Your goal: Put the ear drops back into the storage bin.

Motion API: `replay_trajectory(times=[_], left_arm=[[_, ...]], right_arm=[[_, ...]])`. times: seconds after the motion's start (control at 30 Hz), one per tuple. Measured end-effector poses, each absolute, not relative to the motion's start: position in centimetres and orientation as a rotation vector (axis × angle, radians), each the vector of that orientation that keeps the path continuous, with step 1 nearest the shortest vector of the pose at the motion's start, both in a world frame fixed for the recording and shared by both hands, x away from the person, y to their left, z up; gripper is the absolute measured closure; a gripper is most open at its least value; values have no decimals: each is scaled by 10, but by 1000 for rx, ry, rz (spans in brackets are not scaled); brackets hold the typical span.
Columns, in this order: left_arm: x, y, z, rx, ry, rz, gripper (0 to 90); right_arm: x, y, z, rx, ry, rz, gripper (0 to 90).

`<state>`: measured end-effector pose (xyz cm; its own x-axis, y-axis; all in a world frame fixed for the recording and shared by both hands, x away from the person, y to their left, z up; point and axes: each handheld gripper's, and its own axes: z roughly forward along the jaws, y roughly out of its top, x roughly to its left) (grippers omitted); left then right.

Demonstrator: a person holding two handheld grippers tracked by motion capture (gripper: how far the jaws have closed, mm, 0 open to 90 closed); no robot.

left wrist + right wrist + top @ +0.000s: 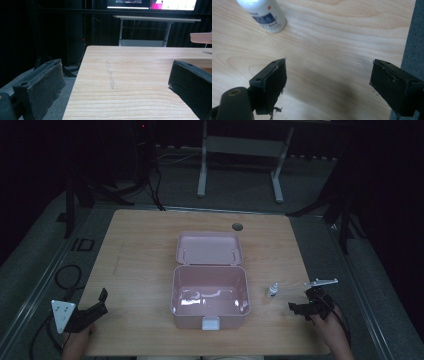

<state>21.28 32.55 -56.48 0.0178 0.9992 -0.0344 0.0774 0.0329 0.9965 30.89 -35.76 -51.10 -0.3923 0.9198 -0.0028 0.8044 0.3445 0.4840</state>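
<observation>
Bottle (272, 290) standing upright on bare wood just right of the pink box (210, 301), close to it but not touching, with open table between it and the right gripper (300, 309). Right gripper low near the table's right edge, jaws spread wide, nothing held, bottle (263, 15) up ahead and off to one side of the gap. Left gripper (98, 303) parked at the front left corner, also wide open and empty, one jaw hanging out past the left table edge (79, 72). Plenty of clear wood on both sides of the box. Lid (209, 248) flipped back toward the far edge.
</observation>
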Motion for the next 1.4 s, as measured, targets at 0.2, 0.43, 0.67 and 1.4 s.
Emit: replay_trajectory(times=[0.2,0.43,0.67,1.4], left_arm=[[213,325,-565,1250,1267,1132,4],[213,325,-565,1252,1267,1126,4],[213,325,-565,1252,1267,1125,4],[213,326,-565,1254,1268,1115,4]], right_arm=[[310,-355,-502,1499,2447,514,133],[314,-354,-495,1464,2601,406,133],[315,-349,-490,1412,2692,254,153],[327,-334,-500,1320,2913,-72,125]])
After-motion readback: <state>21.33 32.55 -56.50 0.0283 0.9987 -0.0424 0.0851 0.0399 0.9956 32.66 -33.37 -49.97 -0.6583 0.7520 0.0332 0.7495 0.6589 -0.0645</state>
